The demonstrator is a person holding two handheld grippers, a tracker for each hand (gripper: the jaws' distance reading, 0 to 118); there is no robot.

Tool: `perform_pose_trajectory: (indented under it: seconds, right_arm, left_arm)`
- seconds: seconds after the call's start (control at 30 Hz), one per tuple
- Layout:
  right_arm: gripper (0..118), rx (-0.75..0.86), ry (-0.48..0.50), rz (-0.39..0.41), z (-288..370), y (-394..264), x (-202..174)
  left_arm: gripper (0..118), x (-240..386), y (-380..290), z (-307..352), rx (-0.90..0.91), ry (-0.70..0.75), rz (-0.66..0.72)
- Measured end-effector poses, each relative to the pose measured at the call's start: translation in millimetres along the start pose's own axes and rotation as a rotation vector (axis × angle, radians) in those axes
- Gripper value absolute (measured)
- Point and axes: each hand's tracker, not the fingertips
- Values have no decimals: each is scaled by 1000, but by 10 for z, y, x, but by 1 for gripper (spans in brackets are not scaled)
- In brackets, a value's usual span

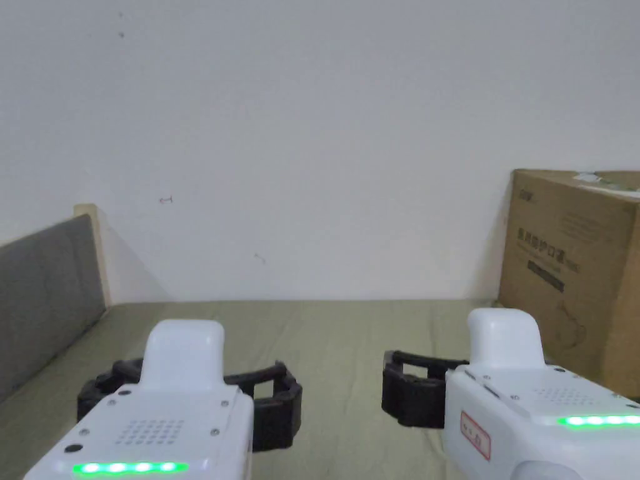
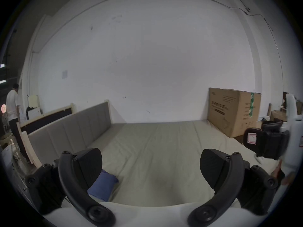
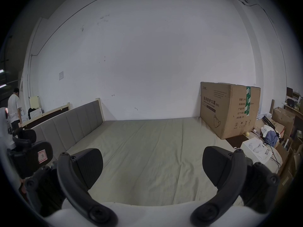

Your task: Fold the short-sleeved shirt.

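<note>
Both grippers hang empty above the bed with jaws spread wide, the left gripper (image 1: 187, 387) beside the right gripper (image 1: 431, 387), so folding looks either unstarted or already done. A folded blue cloth (image 2: 103, 187), perhaps the shirt, lies just beside the left one's jaw; the next move would call for lowering onto it. Left to right: grey headboard (image 1: 47, 294), olive sheet (image 1: 337, 337), cardboard box (image 1: 572, 269) against a white wall.

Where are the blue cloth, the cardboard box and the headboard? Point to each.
Blue cloth (image 2: 103, 187), left gripper view, middle of its folded top.
Cardboard box (image 3: 214, 111), right gripper view, its printed front face.
Headboard (image 3: 73, 127), right gripper view, a grey padded panel.
</note>
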Motion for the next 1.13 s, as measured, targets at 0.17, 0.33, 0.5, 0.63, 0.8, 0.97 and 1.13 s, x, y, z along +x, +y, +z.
perform_pose_trajectory:
  seconds: [0.17,0.33,0.5,0.63,0.8,0.97,1.13]
  right_arm:
    - [118,14,-38,-5,2,69,128]
    - [118,2,-41,-42,14,41,187]
    - [118,6,-71,-3,-17,44,137]
    - [118,15,-65,10,-19,52,109]
    - [118,11,-59,8,-45,59,105]
    - [118,-2,-62,14,-70,45,93]
    - [118,-16,-61,11,-131,55,85]
  left_arm:
    - [117,-59,59,31,22,-62,10]
    - [117,-57,81,-14,30,-60,18]
    - [117,-9,98,-82,24,-39,19]
    - [117,-18,116,-112,45,-26,27]
    - [117,-18,119,-130,82,-5,25]
    - [117,-29,98,-190,94,-1,27]
    - [117,36,111,-272,115,-24,12]
